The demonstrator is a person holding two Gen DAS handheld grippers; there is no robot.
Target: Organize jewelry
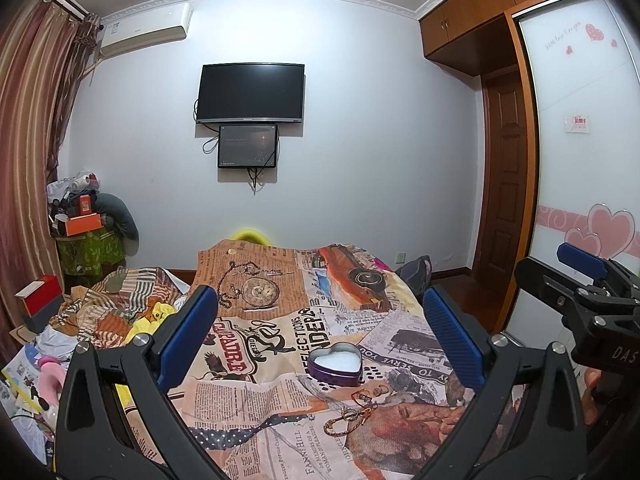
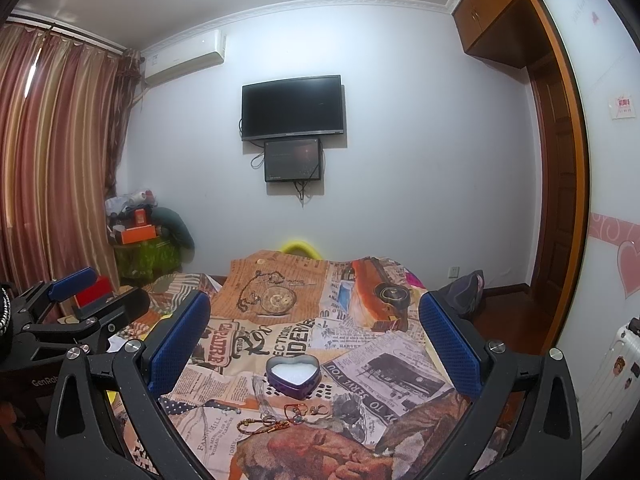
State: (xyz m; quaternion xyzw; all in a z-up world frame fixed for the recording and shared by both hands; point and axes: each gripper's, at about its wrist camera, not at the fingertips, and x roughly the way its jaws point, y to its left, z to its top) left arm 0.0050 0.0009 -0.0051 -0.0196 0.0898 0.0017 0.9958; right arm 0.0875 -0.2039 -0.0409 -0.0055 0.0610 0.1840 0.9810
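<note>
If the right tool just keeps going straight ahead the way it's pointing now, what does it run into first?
Probably the heart-shaped tin on the bedspread. It sits nearly centred between the open right tool's blue pads, with the loose jewelry lying nearer and lower. Depth is unclear, so it might pass above the tin.

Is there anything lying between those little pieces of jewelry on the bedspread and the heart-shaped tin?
Nothing visible. The jewelry lies loose on the bedspread just in front of the open heart-shaped tin, with only bare printed cloth between them. Both grippers, left and right, hang open above.
</note>
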